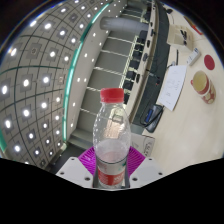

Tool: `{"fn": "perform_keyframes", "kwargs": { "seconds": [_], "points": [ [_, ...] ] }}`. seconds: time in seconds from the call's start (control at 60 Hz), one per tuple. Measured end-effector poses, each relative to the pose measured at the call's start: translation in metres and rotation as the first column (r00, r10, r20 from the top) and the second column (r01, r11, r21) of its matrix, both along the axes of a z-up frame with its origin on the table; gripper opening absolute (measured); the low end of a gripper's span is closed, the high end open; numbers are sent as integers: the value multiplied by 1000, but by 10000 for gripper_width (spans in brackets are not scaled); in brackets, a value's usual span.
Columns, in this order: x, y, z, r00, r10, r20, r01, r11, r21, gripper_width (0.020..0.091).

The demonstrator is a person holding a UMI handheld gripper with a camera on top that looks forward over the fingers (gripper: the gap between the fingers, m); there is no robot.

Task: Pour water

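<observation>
Gripper view: gripper [110, 172] clamps red-capped, red-labelled bottle [110, 135]; writing unreadable.

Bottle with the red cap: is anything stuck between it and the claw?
No. The bottle sits right inside the claw, its purple pads against the sides, with nothing visible in between.

The bottle's [110, 140] base drops out of sight between the tongs [110, 172], whose fingers are mostly hidden; only slivers of magenta pads [92, 158] show either side, so any grip cannot be judged. Papers [172, 88] on the surface [150, 70] beyond are too small to read
</observation>
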State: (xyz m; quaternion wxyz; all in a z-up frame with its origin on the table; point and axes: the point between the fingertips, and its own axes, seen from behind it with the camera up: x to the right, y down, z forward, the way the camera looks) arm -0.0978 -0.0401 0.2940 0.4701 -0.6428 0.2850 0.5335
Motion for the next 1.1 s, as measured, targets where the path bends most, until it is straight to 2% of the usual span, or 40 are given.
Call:
{"fn": "perform_keyframes", "kwargs": {
  "seconds": [0.05,0.183,0.35,0.4,0.483,0.65,0.783,0.883,0.983,1.083,1.1],
  "points": [
    [30,12,4,989,-6,-150,2,1000,-27,358],
    [85,53,-18,888,-57,-456,2,993,-120,358],
    [139,82,-57,642,-128,-756,-44,978,-203,359],
    [152,79,-66,580,-155,-800,-58,972,-230,359],
    [150,91,-90,572,-181,-800,-74,960,-270,359],
    [140,78,-94,645,-142,-751,-126,950,-287,360],
    [136,75,-80,870,-49,-490,-88,963,-253,359],
    [163,90,-65,995,-10,-98,-6,987,-163,361],
    [203,95,-34,958,-57,281,65,998,-20,363],
    [253,95,-3,816,-156,557,105,987,123,360],
    [263,103,-9,786,-171,594,109,984,140,360]
  ]
}}
